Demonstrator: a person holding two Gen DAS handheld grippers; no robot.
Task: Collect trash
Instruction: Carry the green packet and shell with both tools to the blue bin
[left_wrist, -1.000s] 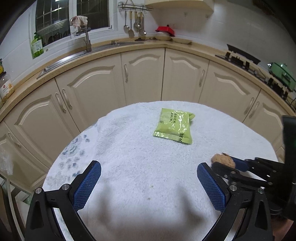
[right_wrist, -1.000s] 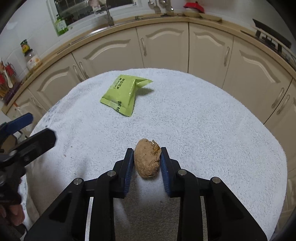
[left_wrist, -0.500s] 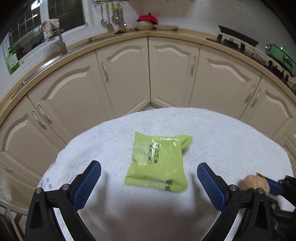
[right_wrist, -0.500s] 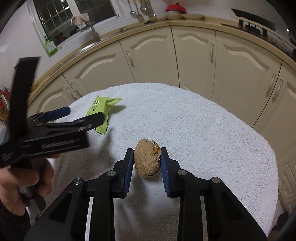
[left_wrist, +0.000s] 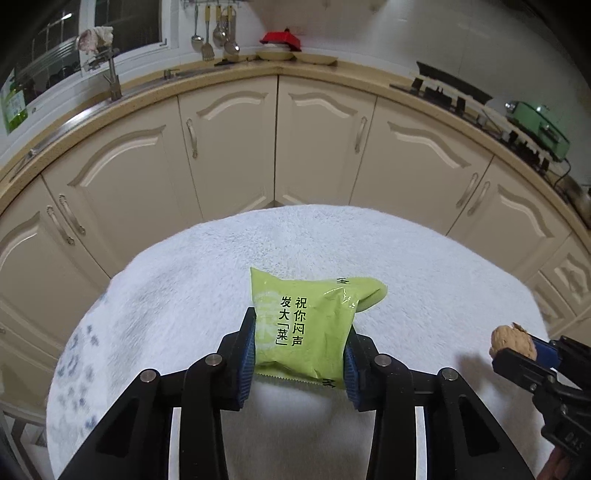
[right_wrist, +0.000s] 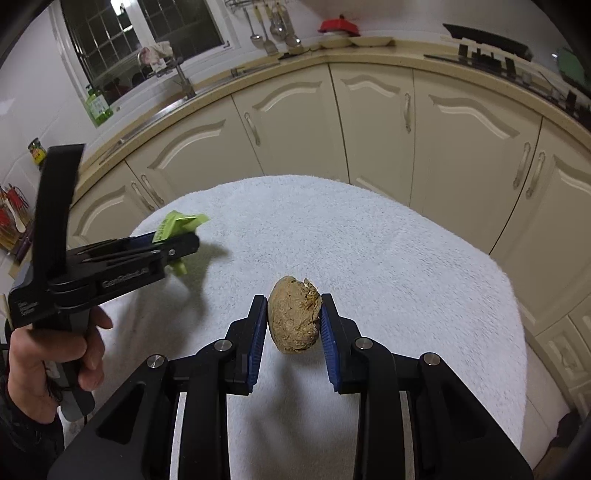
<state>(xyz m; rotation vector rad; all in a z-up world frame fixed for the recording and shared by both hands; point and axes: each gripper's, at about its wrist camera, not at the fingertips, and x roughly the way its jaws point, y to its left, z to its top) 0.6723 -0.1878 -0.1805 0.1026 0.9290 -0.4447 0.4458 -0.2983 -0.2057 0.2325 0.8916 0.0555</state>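
My left gripper (left_wrist: 299, 347) is shut on a green snack packet (left_wrist: 306, 325) with black Chinese print, its pads pressing both side edges. In the right wrist view the packet (right_wrist: 177, 225) is lifted off the towel in the left gripper (right_wrist: 173, 247). My right gripper (right_wrist: 293, 325) is shut on a brown crumpled lump (right_wrist: 293, 319) and holds it above the white towel (right_wrist: 388, 258). The lump (left_wrist: 511, 338) also shows at the right edge of the left wrist view, with the right gripper (left_wrist: 532, 354) behind it.
The white towel (left_wrist: 184, 295) covers a round table. Cream kitchen cabinets (left_wrist: 229, 147) curve around behind it under a countertop with a sink tap (left_wrist: 110, 77), hanging utensils (left_wrist: 214, 37) and a stove (left_wrist: 454, 92). A green bottle (right_wrist: 98, 105) stands by the window.
My left gripper moved forward over the green packet, closed on its sides and lifted it off the towel. My right gripper kept hold of the brown lump.
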